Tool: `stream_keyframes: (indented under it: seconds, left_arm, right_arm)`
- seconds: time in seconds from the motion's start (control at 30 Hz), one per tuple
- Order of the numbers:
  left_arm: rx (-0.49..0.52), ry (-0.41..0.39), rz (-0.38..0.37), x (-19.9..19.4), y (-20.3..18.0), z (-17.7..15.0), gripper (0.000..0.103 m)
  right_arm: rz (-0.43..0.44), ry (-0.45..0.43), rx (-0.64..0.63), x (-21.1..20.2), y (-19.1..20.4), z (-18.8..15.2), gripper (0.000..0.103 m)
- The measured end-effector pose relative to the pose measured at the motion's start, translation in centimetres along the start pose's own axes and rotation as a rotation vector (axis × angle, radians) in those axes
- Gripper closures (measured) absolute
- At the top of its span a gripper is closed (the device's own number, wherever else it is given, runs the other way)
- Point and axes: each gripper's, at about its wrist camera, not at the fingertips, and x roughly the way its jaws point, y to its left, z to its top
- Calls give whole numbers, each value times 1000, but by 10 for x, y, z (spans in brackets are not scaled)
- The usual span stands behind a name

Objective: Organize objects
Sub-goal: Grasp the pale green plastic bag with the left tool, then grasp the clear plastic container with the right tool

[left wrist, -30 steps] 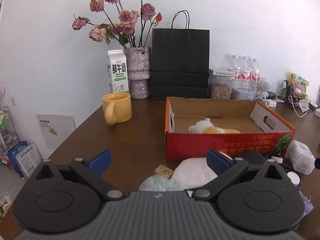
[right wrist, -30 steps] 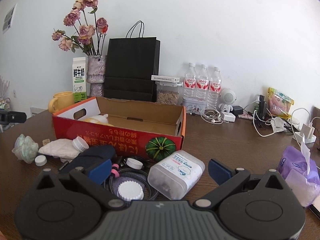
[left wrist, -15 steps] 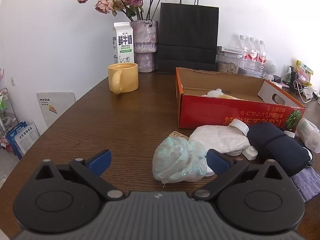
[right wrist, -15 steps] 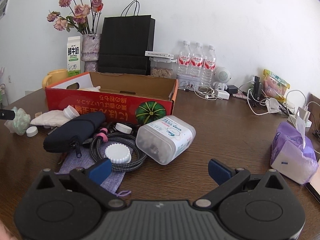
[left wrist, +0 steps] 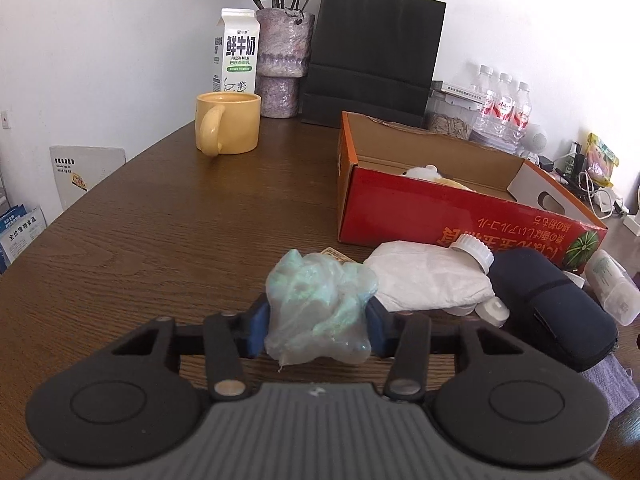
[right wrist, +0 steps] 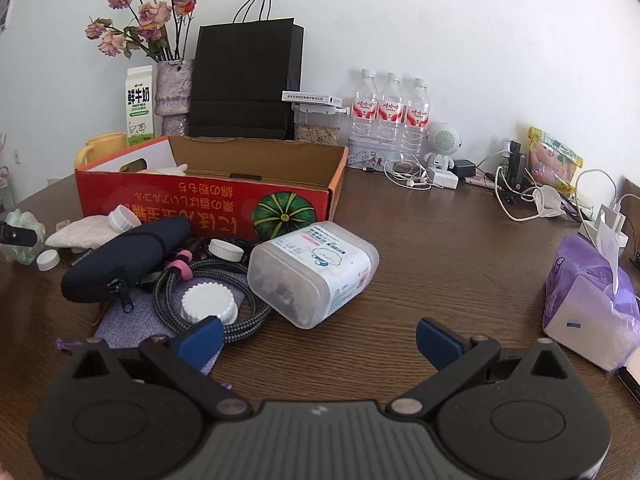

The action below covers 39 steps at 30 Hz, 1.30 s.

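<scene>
The left tool [left wrist: 316, 330], its jaws just drawn in, clamps a crumpled bag [left wrist: 318, 304] on the worktop [left wrist: 160, 220] beside the red box [left wrist: 460, 216] — the right tool [right wrist: 319, 338] gapes wide, empty.

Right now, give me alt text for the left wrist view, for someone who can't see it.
The left gripper has just closed its blue pads on a crumpled pale green plastic bag on a brown wooden table. Behind it lie a white pouch, a dark zip case and an open red cardboard box.
</scene>
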Motion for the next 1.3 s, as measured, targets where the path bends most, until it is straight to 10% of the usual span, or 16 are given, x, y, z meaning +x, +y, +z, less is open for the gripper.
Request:
stream_keyframes:
  seconds: [0.9, 1.3]
  left_arm:
    - [-19, -42, 114, -48, 7, -7, 58]
    - [-21, -27, 81, -43, 1, -11, 58]
  right_arm:
    - [448, 118, -196, 95, -52, 53, 0]
    - [338, 95, 30, 69, -49, 34, 13]
